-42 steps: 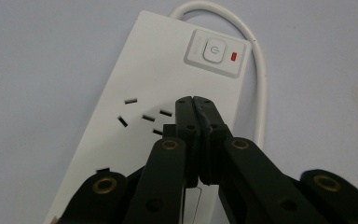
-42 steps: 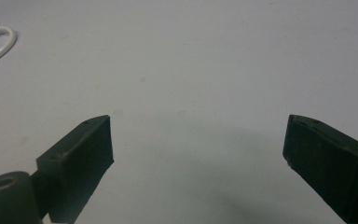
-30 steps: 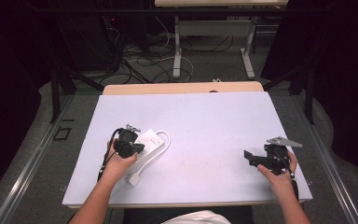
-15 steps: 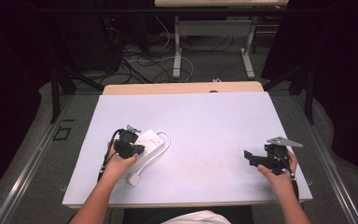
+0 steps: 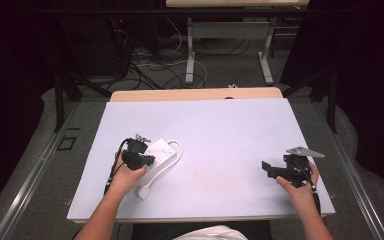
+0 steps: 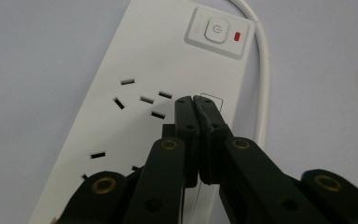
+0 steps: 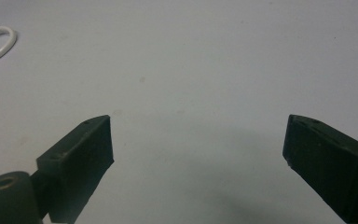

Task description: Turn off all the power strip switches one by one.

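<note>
Left claw: my left gripper [image 6: 193, 100] sat with its jaws pressed together, nothing between them, tips down on or just above the face of the power strip [image 6: 168, 79]. I could not tell whether they actually touched the plastic.

Ahead of the left claw: the switch [image 6: 216, 30] with its small red mark lay beyond the closed tips, at the strip's far end. Socket slots sat just to the left of the tips.

Beside the left claw: the strip's white cable [image 6: 261, 84] ran along its right edge, looping round past the switch end.

Strip's place: in the high view the power strip [image 5: 162, 152] lay under and just beyond my left gripper [image 5: 147, 160], on the near left part of the table [image 5: 220, 130], its plug nearer to me than the claw.

Right claw: my right gripper [image 7: 198, 144] was spread wide over bare tabletop, holding nothing, well apart from the strip; in the high view it [image 5: 269, 170] idled at the near right.

Change: over the last second I saw next to none; both hands sat where they had been.

Meaning: I judged I was paused with a closed claw poised as a poker, the press on the switch not yet made.
</note>
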A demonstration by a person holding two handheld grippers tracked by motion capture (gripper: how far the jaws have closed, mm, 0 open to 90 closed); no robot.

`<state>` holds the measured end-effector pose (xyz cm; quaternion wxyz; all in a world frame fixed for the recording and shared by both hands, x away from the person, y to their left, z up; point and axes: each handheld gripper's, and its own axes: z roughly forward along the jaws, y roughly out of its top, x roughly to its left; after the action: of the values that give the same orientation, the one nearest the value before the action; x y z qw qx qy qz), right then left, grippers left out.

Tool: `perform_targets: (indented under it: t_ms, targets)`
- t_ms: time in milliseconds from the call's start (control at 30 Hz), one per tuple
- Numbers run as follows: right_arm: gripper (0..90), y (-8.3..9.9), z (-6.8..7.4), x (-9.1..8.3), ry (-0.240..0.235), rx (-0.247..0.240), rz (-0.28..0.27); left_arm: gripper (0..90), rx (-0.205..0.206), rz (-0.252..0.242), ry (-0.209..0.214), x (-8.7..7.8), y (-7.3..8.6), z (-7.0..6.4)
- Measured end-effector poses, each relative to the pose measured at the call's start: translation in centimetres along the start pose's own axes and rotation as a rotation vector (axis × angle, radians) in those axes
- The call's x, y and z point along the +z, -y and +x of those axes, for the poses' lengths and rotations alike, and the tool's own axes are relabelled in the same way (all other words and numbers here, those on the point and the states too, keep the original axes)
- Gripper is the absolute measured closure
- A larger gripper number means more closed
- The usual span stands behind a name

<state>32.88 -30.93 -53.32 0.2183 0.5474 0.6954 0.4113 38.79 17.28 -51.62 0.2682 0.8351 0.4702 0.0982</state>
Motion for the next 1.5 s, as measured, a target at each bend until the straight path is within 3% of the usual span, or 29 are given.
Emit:
perform_targets:
  t_ms: [267,533,867,1400,1500]
  targets:
    - [7.9,0.0,0.0,0.0,0.000,-0.003,0.000,90.0,0.004,0.013,-0.007,0.1,0.1,0.0]
    - [7.9,0.0,0.1,0.0,-0.002,0.003,0.003,90.0,-0.016,0.015,0.007,0.0,0.2,0.1]
    - [7.9,0.0,0.0,0.0,-0.001,-0.001,0.000,90.0,0.010,0.009,-0.011,0.0,0.3,-0.1]
    - [7.9,0.0,0.0,0.0,-0.001,-0.006,-0.001,89.8,-0.023,-0.019,-0.008,-2.0,1.4,0.6]
    - [7.9,0.0,0.0,0.0,-0.002,-0.002,0.001,89.8,-0.011,-0.019,-0.008,-2.1,1.6,0.6]
